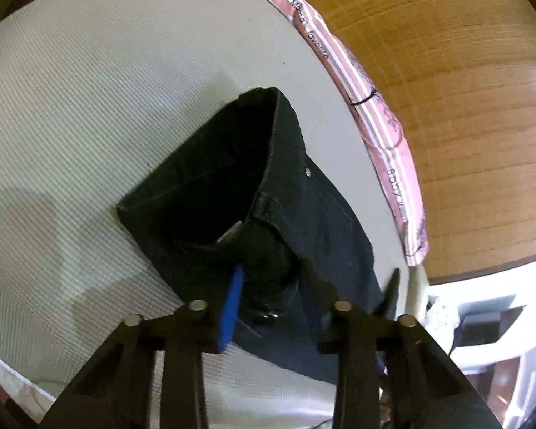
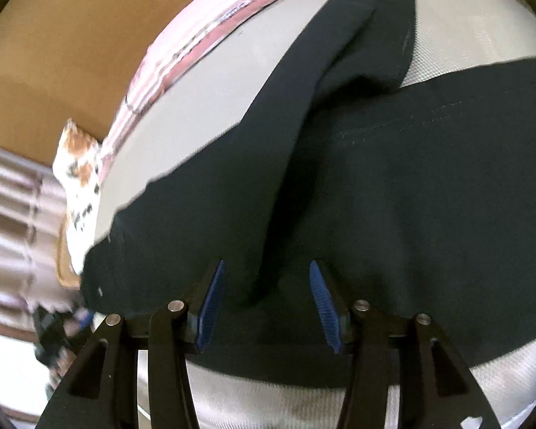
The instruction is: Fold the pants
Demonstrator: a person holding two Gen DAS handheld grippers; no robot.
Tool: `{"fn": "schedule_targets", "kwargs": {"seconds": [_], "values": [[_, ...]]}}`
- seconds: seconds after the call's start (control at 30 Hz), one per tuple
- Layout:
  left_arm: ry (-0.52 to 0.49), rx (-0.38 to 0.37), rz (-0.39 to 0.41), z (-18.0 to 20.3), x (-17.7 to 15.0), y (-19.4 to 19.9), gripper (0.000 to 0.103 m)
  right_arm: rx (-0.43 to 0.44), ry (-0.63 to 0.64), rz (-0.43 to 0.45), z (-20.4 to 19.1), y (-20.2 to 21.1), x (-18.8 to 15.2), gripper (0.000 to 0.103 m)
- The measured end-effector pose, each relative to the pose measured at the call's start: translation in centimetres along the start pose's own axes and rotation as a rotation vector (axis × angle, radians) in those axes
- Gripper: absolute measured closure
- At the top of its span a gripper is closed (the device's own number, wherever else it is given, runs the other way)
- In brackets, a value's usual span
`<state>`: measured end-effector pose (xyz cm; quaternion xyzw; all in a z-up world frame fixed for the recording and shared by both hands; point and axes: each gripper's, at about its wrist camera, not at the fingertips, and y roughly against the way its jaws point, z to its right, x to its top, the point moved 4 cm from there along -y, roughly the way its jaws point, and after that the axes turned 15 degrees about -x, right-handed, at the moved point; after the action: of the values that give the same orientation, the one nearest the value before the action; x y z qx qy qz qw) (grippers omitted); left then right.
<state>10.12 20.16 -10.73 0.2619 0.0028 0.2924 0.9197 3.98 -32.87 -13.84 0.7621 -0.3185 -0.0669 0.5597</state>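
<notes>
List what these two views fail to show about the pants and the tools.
- Left wrist view: the left tool sits against the pants; its right finger is dark on dark cloth, so the grip is unclear.
- Right wrist view: the pants run off the right edge; their full length is cut off.
- Right wrist view: the floor items at lower left are blurred.

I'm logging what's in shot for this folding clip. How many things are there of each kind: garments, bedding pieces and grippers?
Garments: 1, the black pants.
Bedding pieces: 2, the white mat and the pink striped quilt.
Grippers: 2, the left gripper and the right gripper.
Total: 5.
</notes>
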Motion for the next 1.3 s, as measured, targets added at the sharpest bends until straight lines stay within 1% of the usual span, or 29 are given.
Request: {"fn": "schedule_targets", "kwargs": {"seconds": [0.03, 0.1, 0.17, 0.27, 0.33, 0.37, 0.4, 0.5, 0.57, 0.6, 0.63, 0.7, 0.73, 0.8, 0.83, 0.93, 1.0, 1.03, 1.1, 1.17, 1.23, 1.3], "values": [[-0.004, -0.001, 0.006, 0.0, 0.1, 0.1, 0.079, 0.0, -0.018, 0.015, 0.0, -0.1, 0.6, 0.056], [-0.034, 0.017, 0.008, 0.4, 0.1, 0.2, 0.082, 0.015, -0.046, 0.04, 0.0, 0.1, 1.6, 0.056], [-0.057, 0.033, 0.004, 0.5, 0.0, 0.0, 0.083, 0.014, -0.059, 0.075, -0.3, 0.0, 3.0, 0.056], [-0.056, 0.048, 0.002, 0.4, 0.0, -0.3, 0.084, -0.008, -0.056, 0.099, -0.5, -0.6, 5.0, 0.057], [-0.049, 0.053, -0.001, 0.4, 0.1, -0.7, 0.084, -0.022, -0.059, 0.094, -0.6, -1.3, 5.9, 0.063], [-0.047, 0.053, -0.001, 0.4, 0.1, -0.7, 0.084, -0.024, -0.059, 0.089, -0.8, -1.7, 6.2, 0.07], [-0.046, 0.052, -0.002, 0.2, 0.1, -0.5, 0.084, -0.026, -0.061, 0.085, -0.7, -1.7, 6.4, 0.08], [-0.055, 0.056, -0.006, 0.0, 0.1, 0.1, 0.085, -0.029, -0.063, 0.085, -0.7, -1.9, 6.7, 0.095], [-0.084, 0.076, -0.019, 0.4, 0.3, 0.1, 0.086, -0.041, -0.046, 0.113, -0.8, -1.0, 6.6, 0.098], [-0.098, 0.085, -0.022, 0.7, 0.4, -0.1, 0.086, -0.052, -0.033, 0.133, -0.8, -0.3, 6.5, 0.098], [-0.113, 0.092, -0.026, 1.0, 0.6, -0.1, 0.087, -0.081, -0.018, 0.16, -0.9, 0.7, 6.3, 0.098], [-0.167, 0.108, -0.038, 1.9, 0.9, -0.1, 0.087, -0.121, 0.0, 0.195, -0.3, 2.4, 5.7, 0.098], [-0.196, 0.117, -0.042, 2.3, 1.1, 0.0, 0.087, -0.165, 0.024, 0.225, -0.4, 3.6, 5.2, 0.098], [-0.246, 0.127, -0.055, 3.0, 1.6, 0.2, 0.087, -0.22, 0.064, 0.257, -0.4, 5.1, 4.0, 0.098], [-0.267, 0.135, -0.061, 3.2, 1.9, 0.3, 0.087, -0.228, 0.07, 0.256, -0.2, 5.4, 3.5, 0.098], [-0.342, 0.154, -0.096, 3.5, 2.4, 0.3, 0.088, -0.234, 0.05, 0.213, 1.0, 5.8, 0.9, 0.098], [-0.401, 0.186, -0.128, 3.5, 2.2, -0.2, 0.087, -0.259, 0.042, 0.179, 1.5, 5.1, -0.9, 0.098], [-0.414, 0.217, -0.152, 2.8, 1.9, -0.5, 0.088, -0.282, 0.042, 0.158, 2.0, 4.4, -1.9, 0.098], [-0.384, 0.258, -0.19, 1.1, 1.3, -1.1, 0.088, -0.285, 0.001, 0.119, 3.0, 3.5, -2.9, 0.099], [-0.373, 0.266, -0.197, 0.0, 0.9, -1.1, 0.087, -0.28, -0.045, 0.083, 4.0, 2.7, -3.2, 0.099], [-0.383, 0.26, -0.188, -0.2, 0.7, -0.9, 0.087, -0.281, -0.048, 0.077, 4.2, 2.8, -3.3, 0.099], [-0.397, 0.269, -0.19, -0.2, 0.4, -1.1, 0.086, -0.301, -0.025, 0.109, 3.9, 3.8, -3.1, 0.099]]}}
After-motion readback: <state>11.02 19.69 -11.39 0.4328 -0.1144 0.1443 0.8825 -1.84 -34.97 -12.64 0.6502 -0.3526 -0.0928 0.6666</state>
